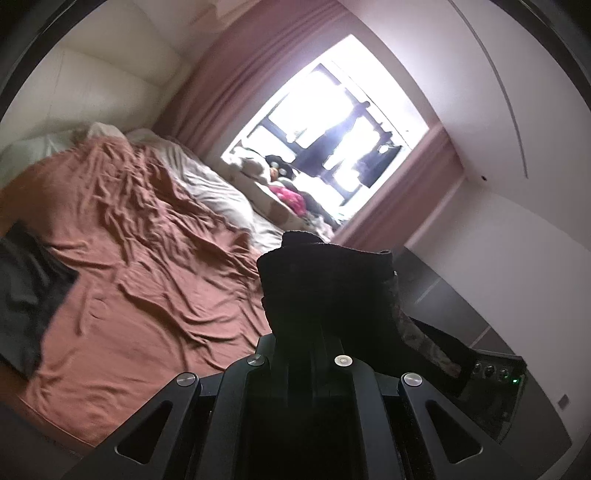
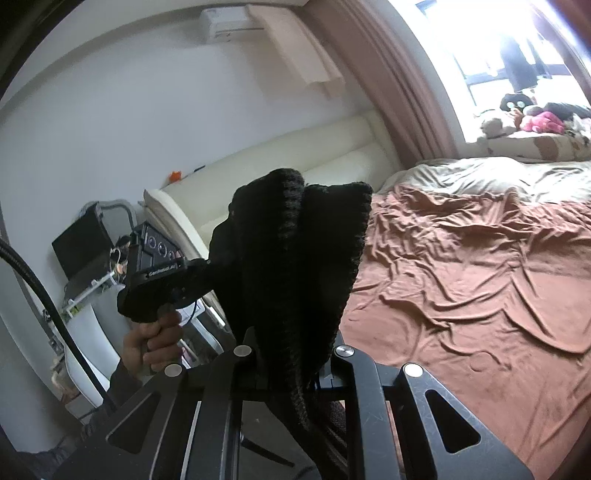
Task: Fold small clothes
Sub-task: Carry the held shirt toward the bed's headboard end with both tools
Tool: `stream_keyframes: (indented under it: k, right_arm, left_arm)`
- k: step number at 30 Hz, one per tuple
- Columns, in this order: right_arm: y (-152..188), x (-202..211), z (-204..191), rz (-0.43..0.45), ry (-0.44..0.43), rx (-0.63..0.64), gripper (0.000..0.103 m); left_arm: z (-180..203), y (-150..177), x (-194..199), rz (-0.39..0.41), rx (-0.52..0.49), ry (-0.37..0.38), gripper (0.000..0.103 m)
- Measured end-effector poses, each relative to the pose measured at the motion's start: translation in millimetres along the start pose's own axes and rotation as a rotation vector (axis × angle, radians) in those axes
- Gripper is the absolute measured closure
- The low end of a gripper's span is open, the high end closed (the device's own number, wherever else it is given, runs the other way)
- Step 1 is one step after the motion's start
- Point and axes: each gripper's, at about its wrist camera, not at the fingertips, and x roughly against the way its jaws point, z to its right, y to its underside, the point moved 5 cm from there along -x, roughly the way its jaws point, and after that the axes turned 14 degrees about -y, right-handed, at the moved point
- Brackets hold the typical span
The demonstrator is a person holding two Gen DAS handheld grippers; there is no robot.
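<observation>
Black knitted garment (image 2: 295, 258) held up in the air, clear of the bed (image 2: 461, 277), gripped by both tools at once. Left tool (image 1: 314, 325) clamped narrow on one edge of the dark cloth, which bunches up right in front of the lens and hides the fingertips. Right tool (image 2: 291, 354) likewise pinched narrow on a ribbed fold of the same knit, the ribbing running down between its jaws and hanging below them. From the right wrist view, left tool seen side-on at the far side of the garment, carried by a hand (image 2: 155, 339) wrapped round its grip, a dark sleeve below the wrist. From the left wrist view, a patterned strip of fabric trailing down to the right of the garment toward a black device with a green light, probably the other tool, though too dim to be sure.

Below and beyond, bed covered by a rumpled rust-brown sheet (image 1: 147, 258), with a pale grey cover (image 1: 218, 184) bunched along the window side. Flat dark grey cloth (image 1: 26, 291) lying on the brown sheet near its edge, well apart from the held knit. Cream padded headboard (image 2: 295, 158) against the wall. Bright window (image 1: 332, 122) framed by dusty-pink curtains (image 1: 229, 81), with soft toys (image 2: 539, 118) heaped on the sill-side ledge, one bright pink. Wall-mounted air conditioner (image 2: 229, 22) high up above the headboard.
</observation>
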Motion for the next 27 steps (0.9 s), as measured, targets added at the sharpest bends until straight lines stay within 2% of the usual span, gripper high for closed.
stream_keyframes:
  k: [4,14,21,27]
  right_arm:
    - [-12,-44,11,-0.037,-0.022,0.01,0.093]
    - [-42,-142,15,-0.07,-0.117,0.08,0.093]
    - [-43,-204,15,-0.091,-0.15,0.101,0.093]
    - [-36,-256,6,-0.117,-0.165,0.12,0.093]
  left_arm:
    - [-34,-17,3,0.036,-0.006,-0.021,0.096]
    - [-109,-75,22,0.104,-0.036,-0.143,0.096]
    - [-157,-111,38,0.136,-0.027,-0.245,0.096]
    - [-197,-128,48,0.162,-0.014,-0.324,0.096]
